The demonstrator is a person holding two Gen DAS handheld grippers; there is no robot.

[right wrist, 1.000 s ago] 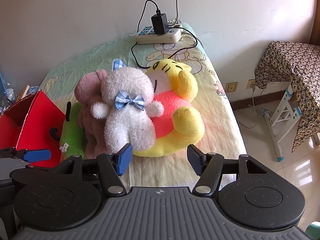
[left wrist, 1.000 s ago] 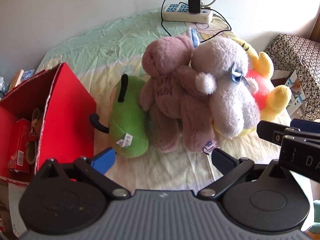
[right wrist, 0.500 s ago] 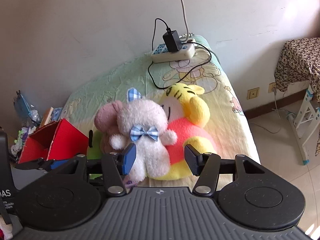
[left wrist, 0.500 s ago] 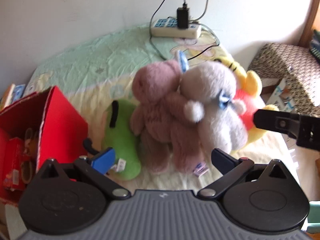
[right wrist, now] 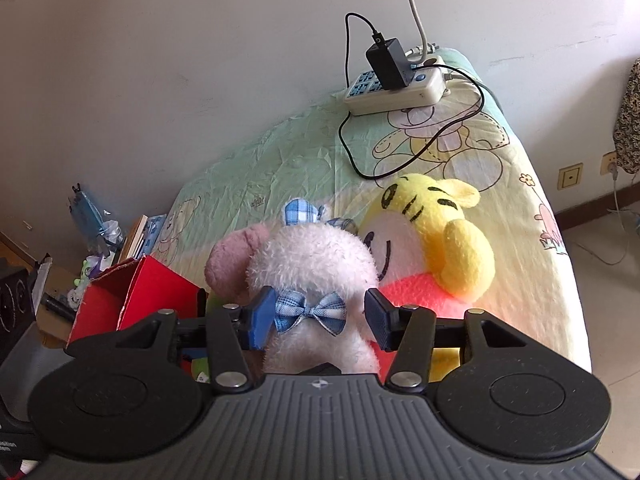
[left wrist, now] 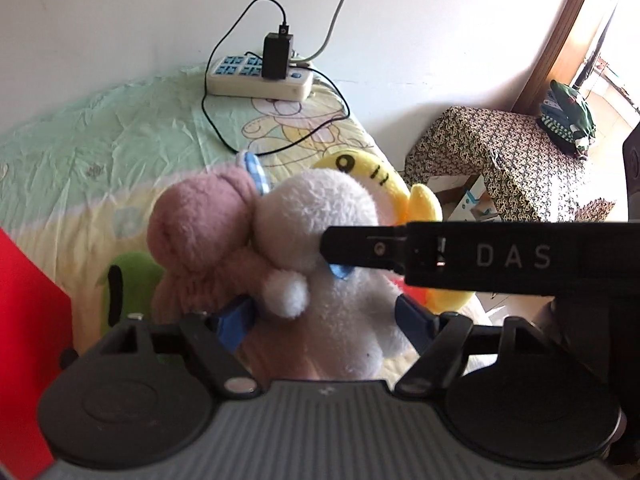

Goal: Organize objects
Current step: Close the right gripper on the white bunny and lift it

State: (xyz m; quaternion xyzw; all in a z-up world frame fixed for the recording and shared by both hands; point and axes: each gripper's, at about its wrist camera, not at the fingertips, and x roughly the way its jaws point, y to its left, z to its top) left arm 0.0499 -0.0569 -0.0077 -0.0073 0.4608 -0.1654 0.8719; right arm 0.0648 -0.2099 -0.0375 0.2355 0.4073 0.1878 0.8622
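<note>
A white plush bear (right wrist: 316, 264) with a blue checked bow sits on the bed, leaning against a pink plush bear (left wrist: 200, 240) and a yellow-and-red tiger plush (right wrist: 436, 248). A green plush (left wrist: 128, 280) lies left of them. My right gripper (right wrist: 318, 322) is open, its jaws on either side of the white bear at the bow. My left gripper (left wrist: 324, 320) is open around the white bear's body (left wrist: 344, 320). The right gripper's finger (left wrist: 360, 246) crosses the left wrist view at the bear's neck.
A red cardboard box (right wrist: 132, 300) stands at the left of the bed. A power strip (right wrist: 396, 88) with a black charger and cables lies at the bed's far end. A patterned-cloth table (left wrist: 504, 160) stands right. Clutter sits on the floor at the left (right wrist: 92, 240).
Both grippers have moved forward and in toward the white bear, which now sits between the jaws of each. The right gripper's finger has come across the left wrist view.
</note>
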